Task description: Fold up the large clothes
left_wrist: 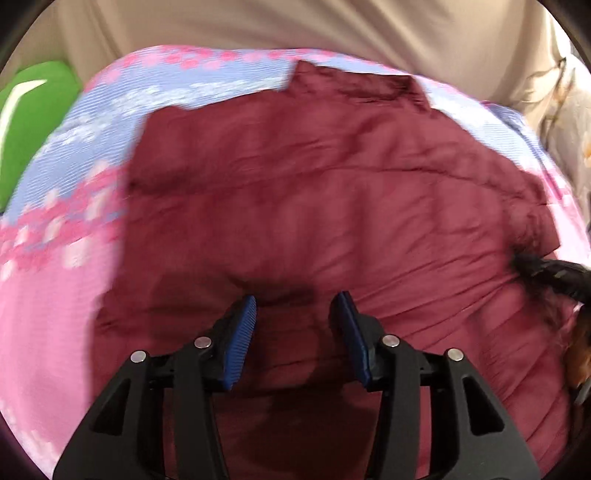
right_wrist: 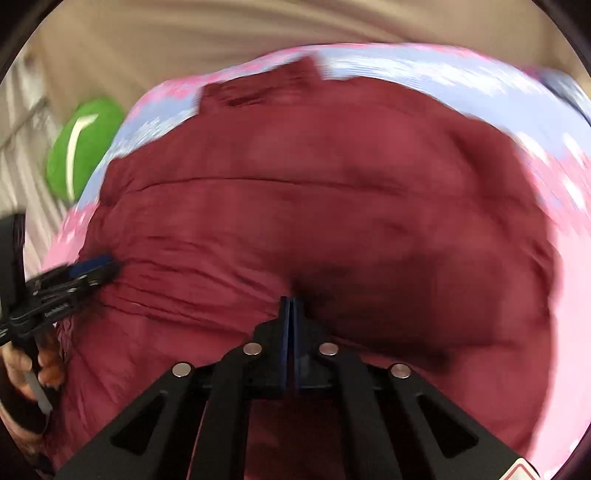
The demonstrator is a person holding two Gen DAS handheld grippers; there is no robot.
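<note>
A large maroon garment point(left_wrist: 314, 206) lies spread on a pink and lilac flowered bedspread point(left_wrist: 66, 236); its collar end points away from me. My left gripper point(left_wrist: 295, 306) is open, its blue pads apart just above the near part of the cloth, holding nothing. My right gripper point(right_wrist: 291, 306) is shut on a pinch of the maroon garment point(right_wrist: 295, 206), which puckers toward its tips. The right gripper also shows at the right edge of the left wrist view point(left_wrist: 532, 266), and the left gripper at the left edge of the right wrist view point(right_wrist: 99, 266).
A green cushion point(left_wrist: 33, 122) lies beyond the bedspread's far left corner, also in the right wrist view point(right_wrist: 81, 147). Beige fabric point(left_wrist: 295, 26) rises behind the bed. A pale patterned cloth point(left_wrist: 569, 122) sits at the right.
</note>
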